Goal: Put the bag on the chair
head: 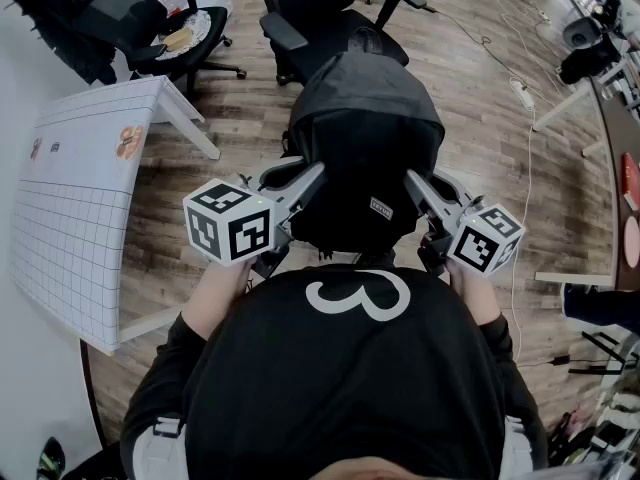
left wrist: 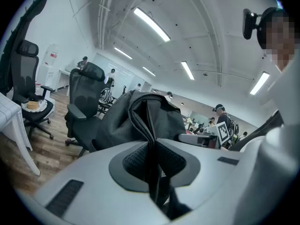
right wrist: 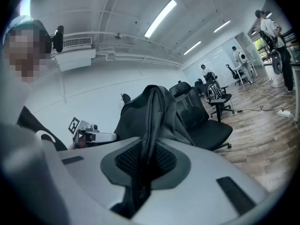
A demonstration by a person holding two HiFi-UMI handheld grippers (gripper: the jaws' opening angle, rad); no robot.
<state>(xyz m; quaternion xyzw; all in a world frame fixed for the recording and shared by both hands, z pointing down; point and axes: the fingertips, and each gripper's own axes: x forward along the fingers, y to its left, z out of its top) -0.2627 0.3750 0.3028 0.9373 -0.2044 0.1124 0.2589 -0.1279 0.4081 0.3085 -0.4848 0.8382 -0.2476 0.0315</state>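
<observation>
Bag [head: 365,148] is held up near chair [head: 335,23], not yet on it. Its straps are pinched by left gripper [head: 312,176] & right gripper [head: 414,182], both nearly closed. If a thin strap slips, bag could be dropped on floor [head: 480,118].

A black fabric bag [head: 365,138] is held up between the left gripper [head: 314,175] and the right gripper [head: 412,180], each meeting one side of it. Just beyond stands a black swivel office chair [head: 322,20]. A white gridded table [head: 75,208] sits to the left, on the wood-plank floor [head: 480,118].
</observation>
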